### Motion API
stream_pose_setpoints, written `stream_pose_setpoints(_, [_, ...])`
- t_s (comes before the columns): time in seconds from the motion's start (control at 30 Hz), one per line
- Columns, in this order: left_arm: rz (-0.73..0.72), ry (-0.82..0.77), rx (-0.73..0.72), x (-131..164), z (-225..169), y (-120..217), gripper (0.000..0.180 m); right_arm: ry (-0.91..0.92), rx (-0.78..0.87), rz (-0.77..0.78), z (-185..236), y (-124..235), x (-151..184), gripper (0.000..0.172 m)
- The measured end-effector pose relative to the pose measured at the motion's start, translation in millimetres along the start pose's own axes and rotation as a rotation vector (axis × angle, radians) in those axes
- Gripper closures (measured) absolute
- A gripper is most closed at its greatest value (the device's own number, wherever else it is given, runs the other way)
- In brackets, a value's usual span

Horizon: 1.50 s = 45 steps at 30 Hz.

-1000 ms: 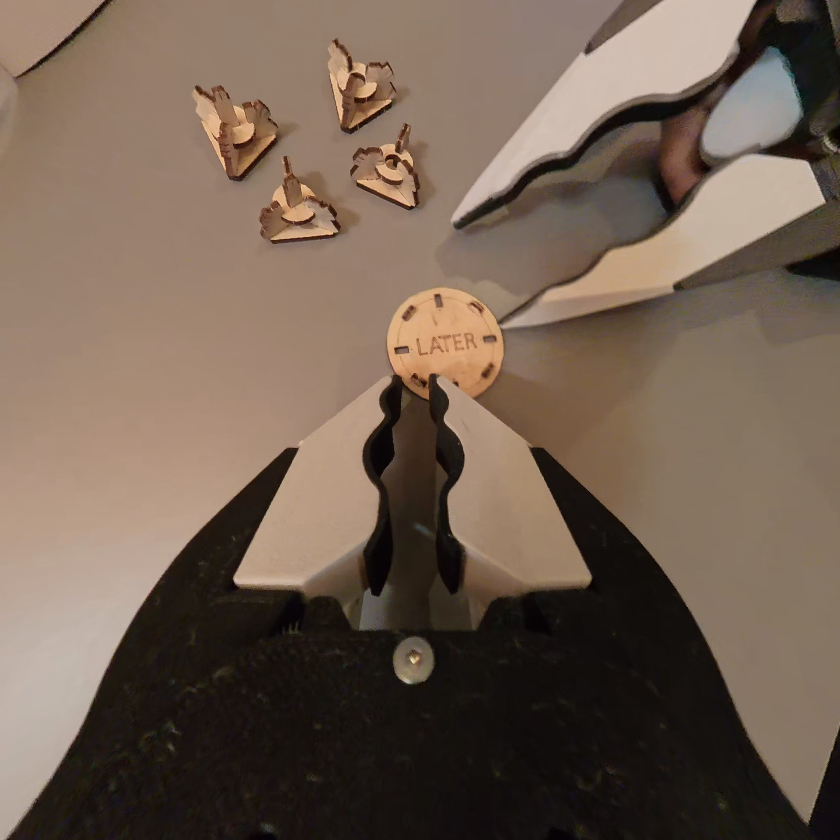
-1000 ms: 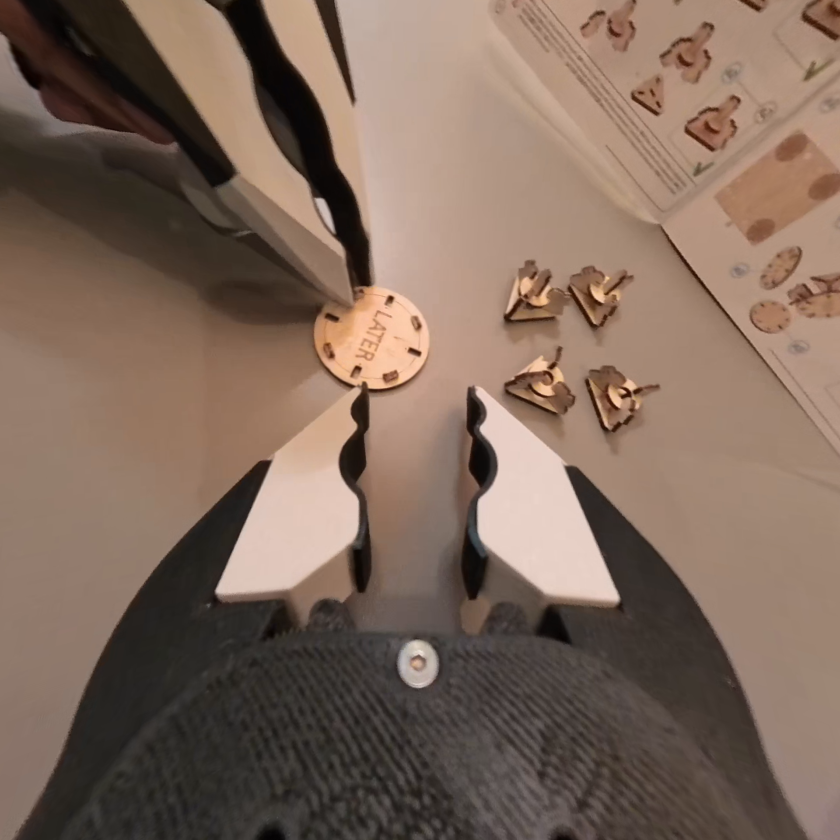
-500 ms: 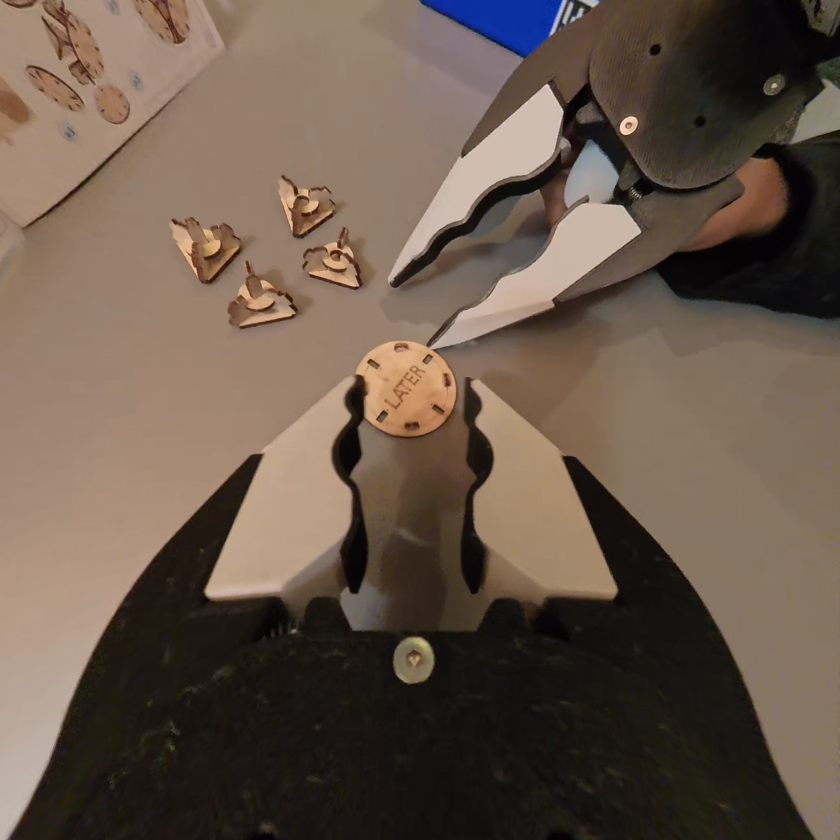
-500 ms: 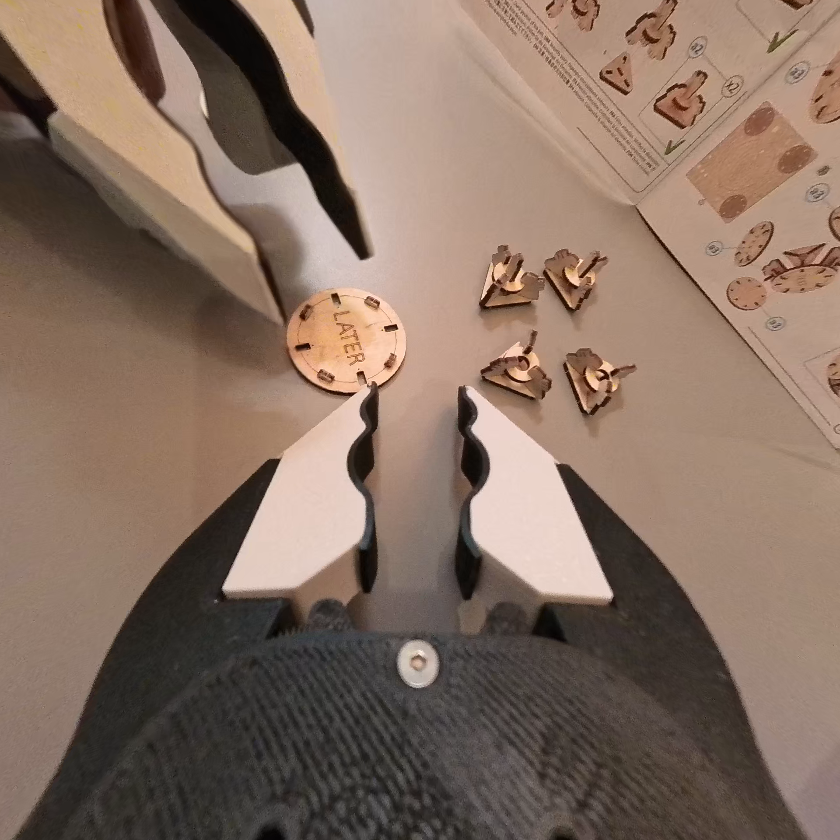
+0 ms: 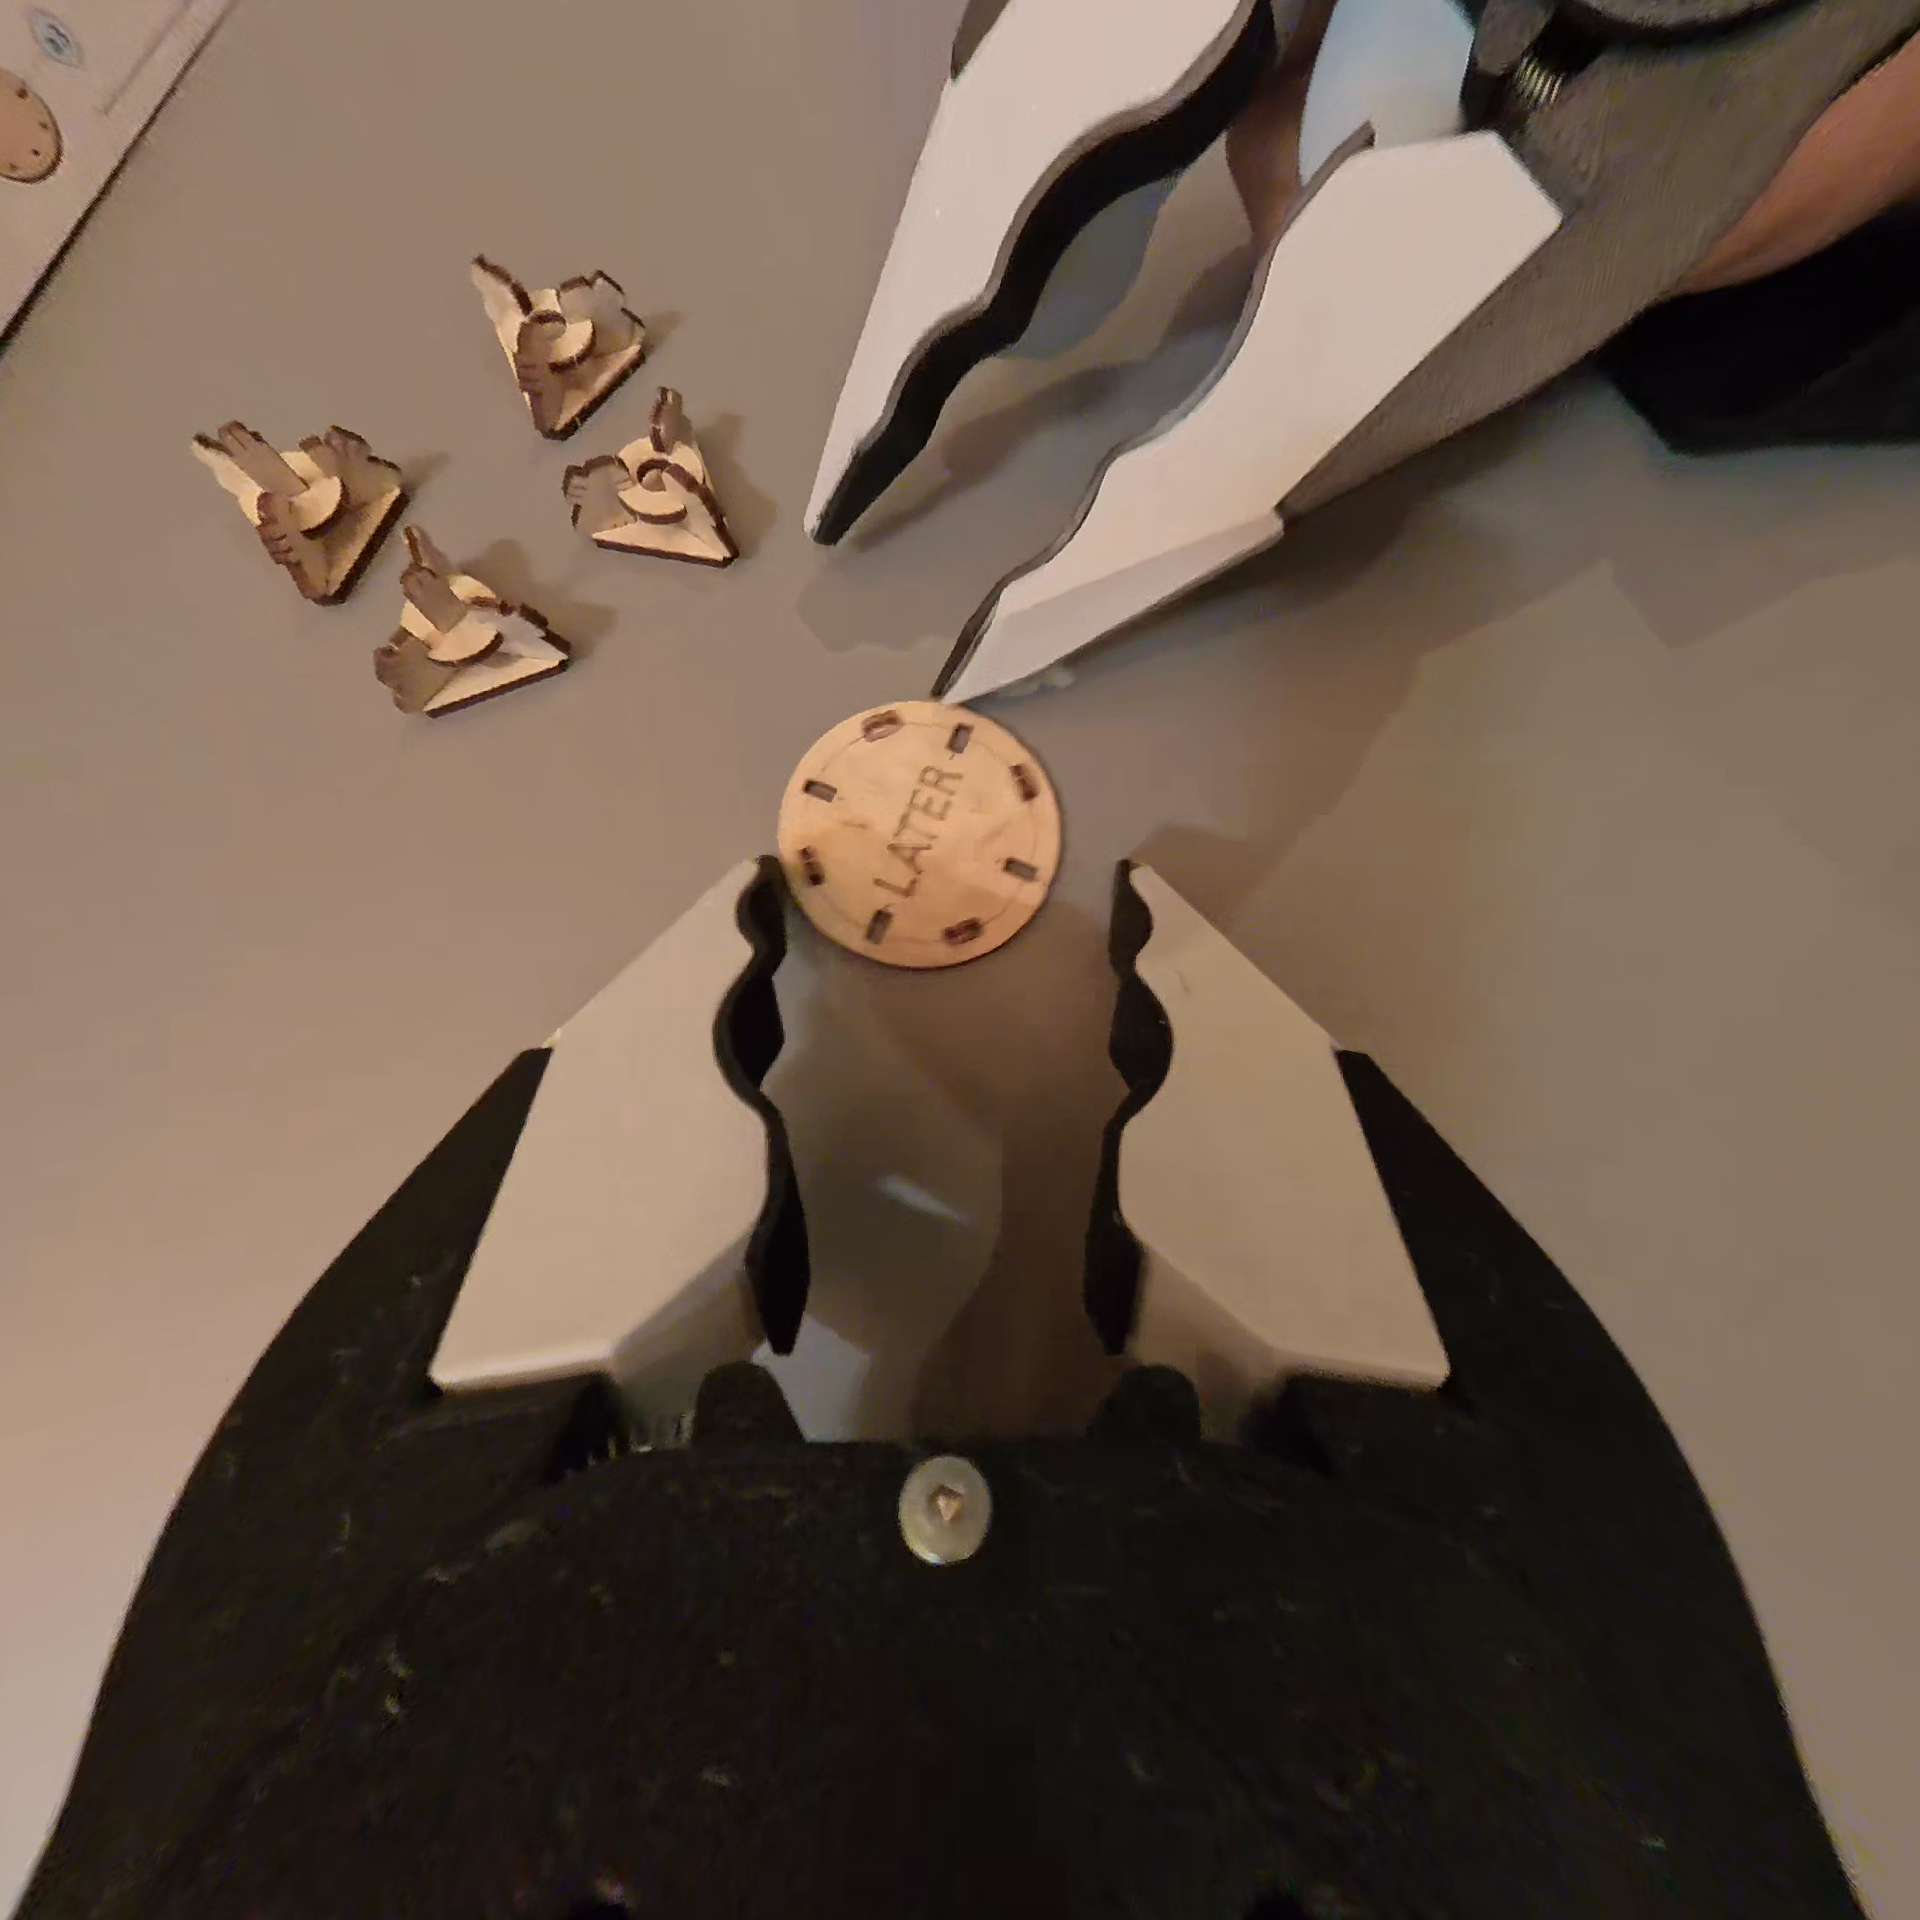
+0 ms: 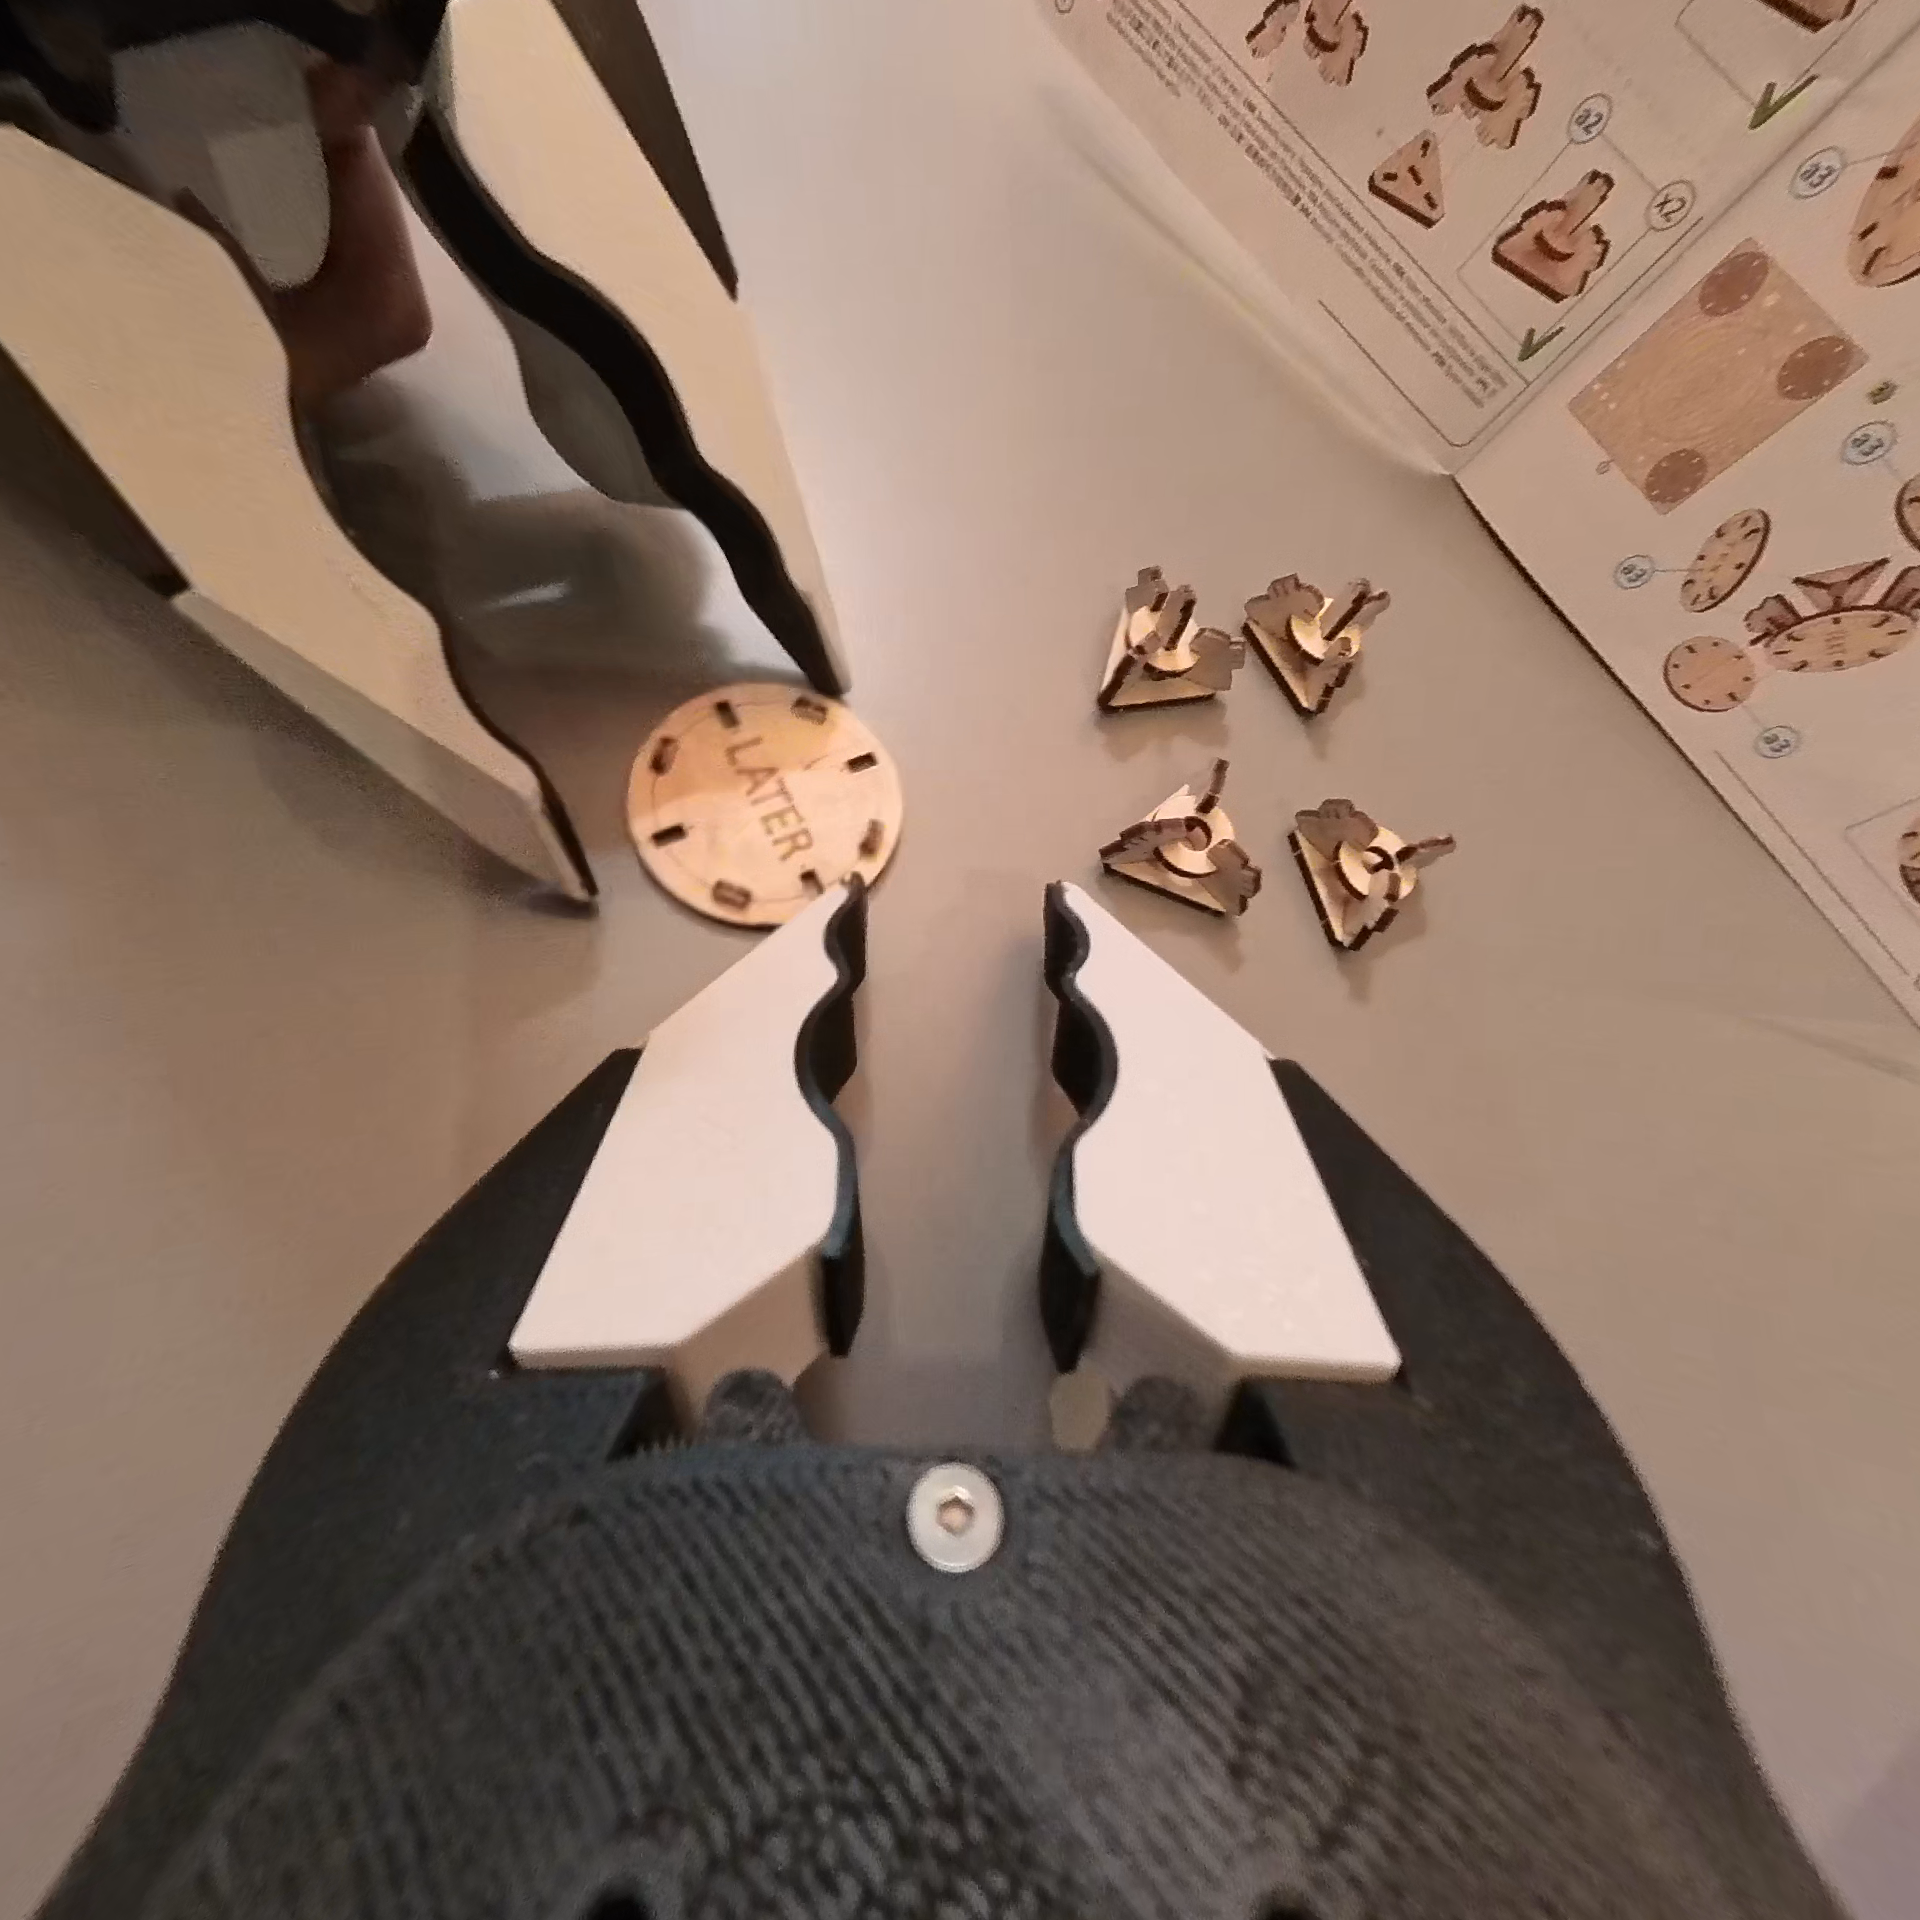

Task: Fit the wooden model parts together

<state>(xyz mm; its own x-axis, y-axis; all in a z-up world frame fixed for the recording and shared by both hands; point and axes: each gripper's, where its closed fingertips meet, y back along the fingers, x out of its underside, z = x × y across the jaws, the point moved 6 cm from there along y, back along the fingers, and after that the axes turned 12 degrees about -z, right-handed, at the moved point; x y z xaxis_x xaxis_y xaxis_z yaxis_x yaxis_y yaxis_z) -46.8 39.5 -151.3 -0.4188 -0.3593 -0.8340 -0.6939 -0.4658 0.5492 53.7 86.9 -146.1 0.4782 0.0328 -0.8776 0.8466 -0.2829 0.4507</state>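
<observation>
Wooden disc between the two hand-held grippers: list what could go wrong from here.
1. The wooden disc lies flat on the table, so the open left hand-held gripper may close over its thin edge and slip off.
2. A finger of the right hand-held gripper sits at the disc's rim; the two could collide.
3. A pushed disc might slide into the four small wooden assemblies.

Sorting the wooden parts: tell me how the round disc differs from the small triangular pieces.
The round disc lies flat and alone between both grippers; the four triangular pieces cluster off to one side. The disc is larger, with slots round its rim; the pieces are smaller and carry upright inserts. All are pale wood with dark cut edges.
</observation>
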Motion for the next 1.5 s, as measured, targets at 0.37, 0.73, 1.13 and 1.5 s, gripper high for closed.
stream_pose_setpoints(0.37, [-0.042, -0.044, -0.020, -5.9, -2.5, 1.6, 0.123, -0.033, -0.009, -0.014, -2.4, 1.2, -0.9, 0.138])
stream_pose_setpoints(0.73, [0.004, -0.044, 0.012, -2.3, -10.7, -9.4, 0.093, -0.018, -0.010, -0.003, -0.8, 0.1, 0.0, 0.138])
stream_pose_setpoints(1.13, [0.001, -0.073, 0.041, -2.3, -15.4, -8.6, 0.108, -0.005, -0.005, -0.002, 0.2, 0.2, 0.0, 0.139])
stream_pose_setpoints(1.5, [-0.004, -0.071, 0.028, -3.0, -14.0, -8.3, 0.124, 0.003, -0.003, -0.003, 0.7, 0.2, -0.1, 0.141])
